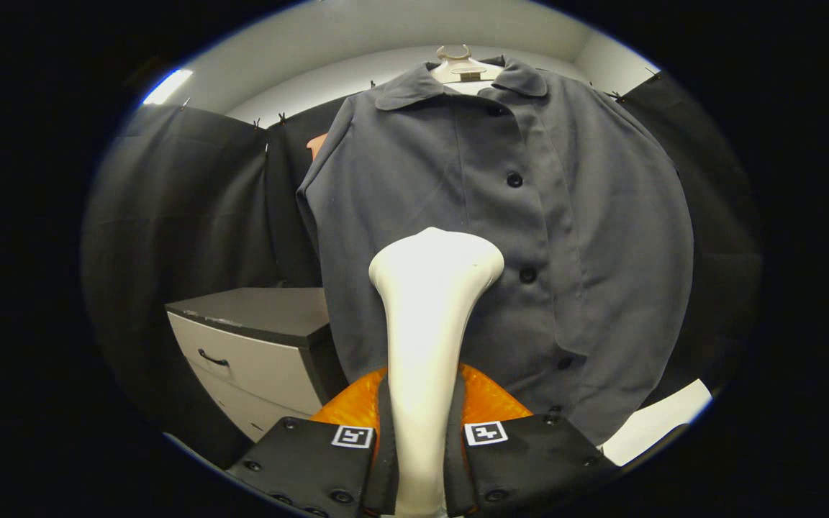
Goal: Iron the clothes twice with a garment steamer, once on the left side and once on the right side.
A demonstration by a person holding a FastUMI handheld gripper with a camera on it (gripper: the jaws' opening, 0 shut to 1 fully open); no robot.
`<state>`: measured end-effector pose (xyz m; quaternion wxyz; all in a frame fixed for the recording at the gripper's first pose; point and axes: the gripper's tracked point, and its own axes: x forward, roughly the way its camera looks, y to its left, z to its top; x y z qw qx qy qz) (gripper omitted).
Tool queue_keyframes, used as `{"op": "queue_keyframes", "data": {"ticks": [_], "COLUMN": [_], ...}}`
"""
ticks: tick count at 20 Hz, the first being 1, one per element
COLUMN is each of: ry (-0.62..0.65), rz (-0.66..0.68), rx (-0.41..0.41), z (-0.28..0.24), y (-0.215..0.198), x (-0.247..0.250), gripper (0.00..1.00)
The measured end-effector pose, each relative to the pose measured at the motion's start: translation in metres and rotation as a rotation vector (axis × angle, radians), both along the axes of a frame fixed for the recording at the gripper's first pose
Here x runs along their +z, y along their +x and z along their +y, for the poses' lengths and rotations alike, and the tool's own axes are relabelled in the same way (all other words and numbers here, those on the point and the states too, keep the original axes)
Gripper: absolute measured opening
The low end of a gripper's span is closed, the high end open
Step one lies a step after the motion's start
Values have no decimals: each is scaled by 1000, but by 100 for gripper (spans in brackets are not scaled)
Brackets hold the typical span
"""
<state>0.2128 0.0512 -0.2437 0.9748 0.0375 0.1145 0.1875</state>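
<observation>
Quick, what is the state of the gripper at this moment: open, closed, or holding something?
Gripper: closed on the garment steamer, both fingers pressing its handle, its head up against the grey shirt.

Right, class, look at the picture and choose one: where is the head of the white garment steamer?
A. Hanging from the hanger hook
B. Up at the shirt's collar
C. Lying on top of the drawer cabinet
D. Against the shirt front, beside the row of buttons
D: the hand-held gripper is shut on the garment steamer, whose head sits on the grey shirt front, next to the buttons and well below the collar.
</observation>
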Motion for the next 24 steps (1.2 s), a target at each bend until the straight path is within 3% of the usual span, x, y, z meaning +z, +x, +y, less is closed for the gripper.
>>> {"op": "queue_keyframes", "data": {"ticks": [16,20,24], "ry": [-42,-34,-12], "rz": [153,157,77], "rx": [-6,-26,-17], "z": [-11,-23,-36], "y": [-53,-62,-73], "x": [-113,-110,-59], "gripper": [32,33,33]}}
